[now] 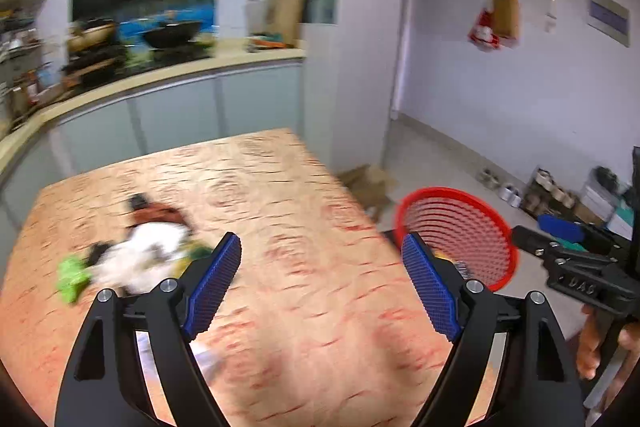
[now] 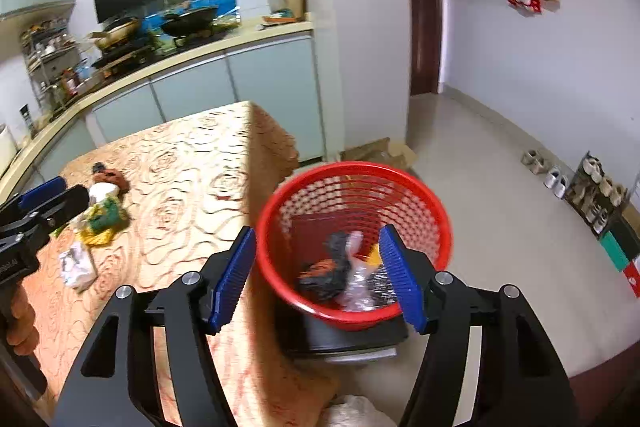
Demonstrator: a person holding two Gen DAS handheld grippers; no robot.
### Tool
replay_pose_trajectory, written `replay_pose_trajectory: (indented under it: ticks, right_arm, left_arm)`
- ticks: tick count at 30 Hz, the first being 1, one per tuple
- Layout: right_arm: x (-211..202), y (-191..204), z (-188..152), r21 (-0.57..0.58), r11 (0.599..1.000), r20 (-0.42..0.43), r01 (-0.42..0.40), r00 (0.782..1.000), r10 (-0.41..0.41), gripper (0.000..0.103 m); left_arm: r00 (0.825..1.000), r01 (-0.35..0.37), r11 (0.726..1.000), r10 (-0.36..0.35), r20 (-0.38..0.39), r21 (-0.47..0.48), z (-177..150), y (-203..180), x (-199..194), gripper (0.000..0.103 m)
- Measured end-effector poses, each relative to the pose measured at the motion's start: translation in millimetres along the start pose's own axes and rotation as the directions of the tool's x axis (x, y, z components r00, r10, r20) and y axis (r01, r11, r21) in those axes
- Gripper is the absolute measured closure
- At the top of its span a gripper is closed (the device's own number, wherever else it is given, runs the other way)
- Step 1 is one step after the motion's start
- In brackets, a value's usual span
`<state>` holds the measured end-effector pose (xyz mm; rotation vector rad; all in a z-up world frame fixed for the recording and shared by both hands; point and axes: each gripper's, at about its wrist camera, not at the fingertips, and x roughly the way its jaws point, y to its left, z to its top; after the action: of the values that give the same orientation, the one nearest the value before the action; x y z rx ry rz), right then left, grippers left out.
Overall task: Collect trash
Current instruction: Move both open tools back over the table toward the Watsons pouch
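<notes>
The bench (image 2: 192, 163), under its orange rose-patterned cloth, fills the near ground, and trash is scattered over its left part: a white crumpled piece (image 2: 78, 265) nearest, a yellow-and-green wad (image 2: 102, 221) behind it, a brown scrap (image 2: 114, 179) farthest back. Just off the bench's right edge sits the red basket (image 2: 354, 311) on a dark stand, with a black-and-orange wrapper (image 2: 324, 275) and clear plastic (image 2: 358, 283) lying inside. The right gripper (image 2: 320, 279) hangs above the basket, jaws spread, nothing between them. The left gripper (image 1: 322, 281) is over the cloth, jaws spread wide and empty, the blurred trash pile (image 1: 136, 255) just left of its left finger.
</notes>
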<state>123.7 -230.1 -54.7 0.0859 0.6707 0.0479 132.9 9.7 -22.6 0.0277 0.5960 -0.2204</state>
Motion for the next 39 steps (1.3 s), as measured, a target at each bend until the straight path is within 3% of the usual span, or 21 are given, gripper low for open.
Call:
replay_pose_trajectory:
  ticks: [5,9,11,17,22,27,32,37,39]
  right_arm:
    - [-6.9,24.1,-1.8,-0.037,0.998,0.013,-0.041,0.999,0.042,0.029]
    - [-10.6,36.7,-3.4,-0.046,0.997,0.022,-0.065,0.998,0.066,0.020]
    - [-10.8,41.8,-4.2,-0.048,0.996,0.024,-0.072,0.997,0.073,0.018]
    - [-10.5,58.4,-9.1,-0.073,0.993,0.011,-0.096,0.995,0.097,0.014]
    - [-13.4,70.1,-10.5,-0.106,0.988,0.003,-0.114,0.993,0.115,0.014]
    - [-14.1,70.6,-9.5,-0.104,0.987,-0.004,-0.119,0.993,0.119,0.014]
    - [-14.0,69.0,-8.4,-0.107,0.988,-0.007,-0.114,0.993,0.114,0.014]
    - [-10.8,72.7,-5.9,-0.110,0.986,-0.015,-0.124,0.992,0.123,0.014]
    - [-9.8,76.8,-4.9,-0.119,0.984,-0.017,-0.133,0.991,0.132,0.014]
  left_arm:
    - [0.991,-0.134,0.990,0.135,0.025,-0.036,-6.6,51.9,-32.0,0.019]
    - [0.963,-0.266,0.962,0.268,0.025,-0.061,-19.2,89.1,-54.9,0.016]
    - [0.957,-0.287,0.955,0.289,0.018,-0.071,-26.8,99.6,-61.2,0.015]
    - [0.975,-0.212,0.973,0.205,-0.080,-0.088,-56.3,103.3,-45.3,0.012]
    - [0.978,-0.146,0.982,0.125,-0.170,-0.118,-70.1,94.0,-9.6,0.012]
    - [0.963,-0.175,0.968,0.130,-0.237,-0.179,-68.4,101.8,25.4,0.012]
    - [0.933,-0.233,0.962,0.179,-0.311,-0.145,-73.0,103.7,52.6,0.012]
    - [0.932,-0.233,0.959,0.172,-0.320,-0.163,-77.1,107.3,56.1,0.012]
    - [0.931,-0.228,0.961,0.168,-0.324,-0.157,-80.8,107.7,54.8,0.020]
